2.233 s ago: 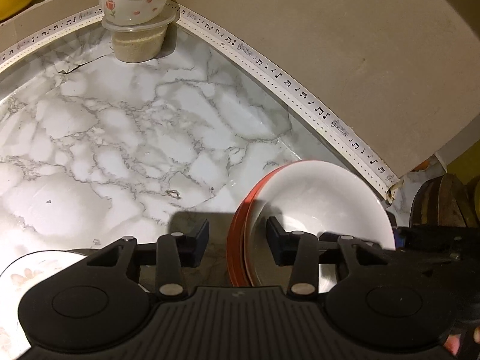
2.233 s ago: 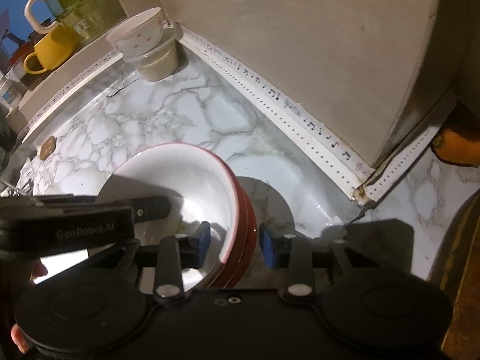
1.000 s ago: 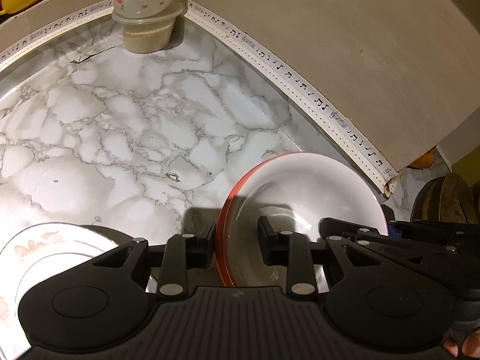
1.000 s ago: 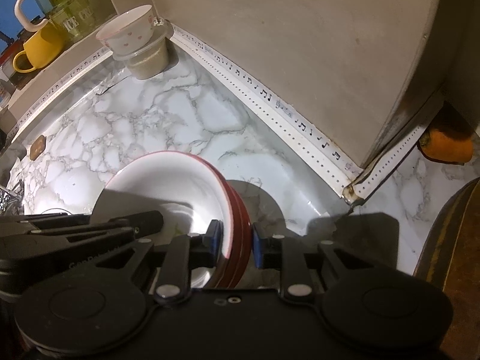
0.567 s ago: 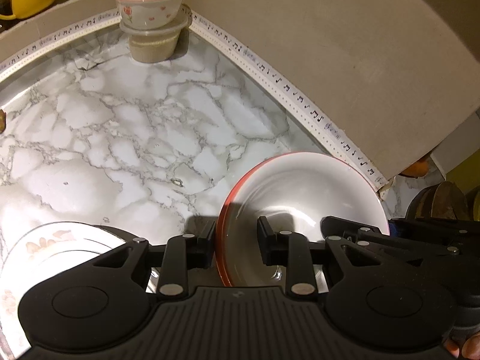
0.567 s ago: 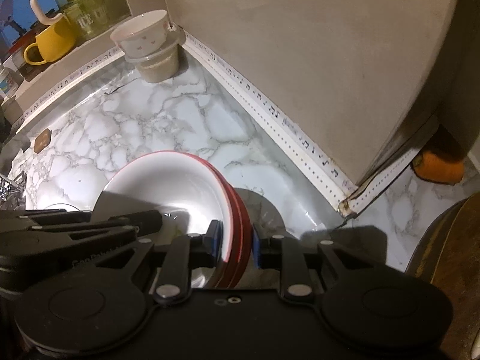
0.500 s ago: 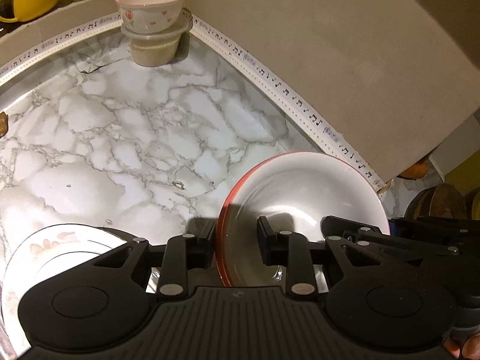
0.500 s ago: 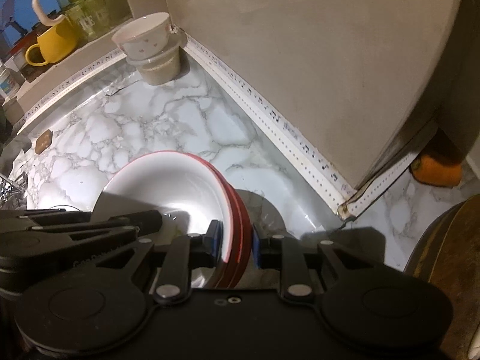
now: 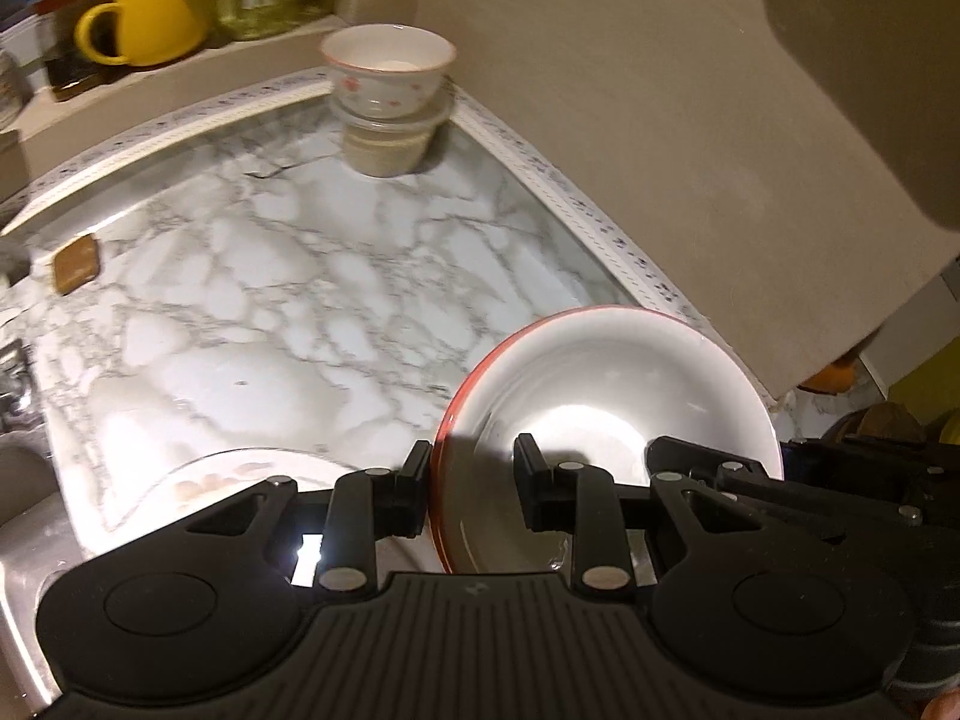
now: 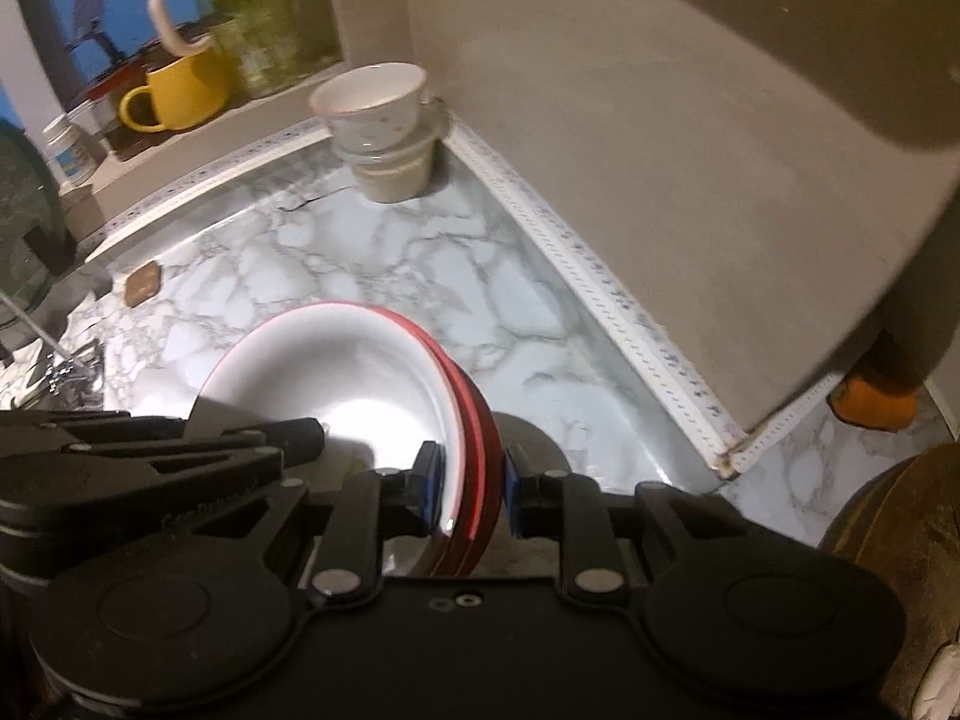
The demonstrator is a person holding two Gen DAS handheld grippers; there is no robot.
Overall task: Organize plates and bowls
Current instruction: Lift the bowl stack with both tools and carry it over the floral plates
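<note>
Left wrist view: the left gripper (image 9: 471,483) is clamped on the near left rim of the stacked red bowls (image 9: 606,414), w/ one finger outside the red wall & the other inside the white hollow. The stack is held tilted above the marble counter (image 9: 288,312), which lies beyond the fingers. A floral plate (image 9: 240,474) is seen just left of & under the outer finger. The right gripper (image 9: 786,468) is seen right of the fingers, at the stack's far rim. Far ahead in the corner, a small floral bowl (image 9: 387,69) is set on a lidded tub (image 9: 387,147).

Right wrist view: the right gripper (image 10: 471,489) is pinched on the stack's right rim; blue pads are pressed on both sides, inner one on white, outer on red. At least 2 red edges are seen betw. the fingers. The left gripper (image 10: 300,435) is seen left of the fingers, reaching into the bowl. Far ahead-left, a yellow mug (image 10: 180,90) is seen on a ledge
</note>
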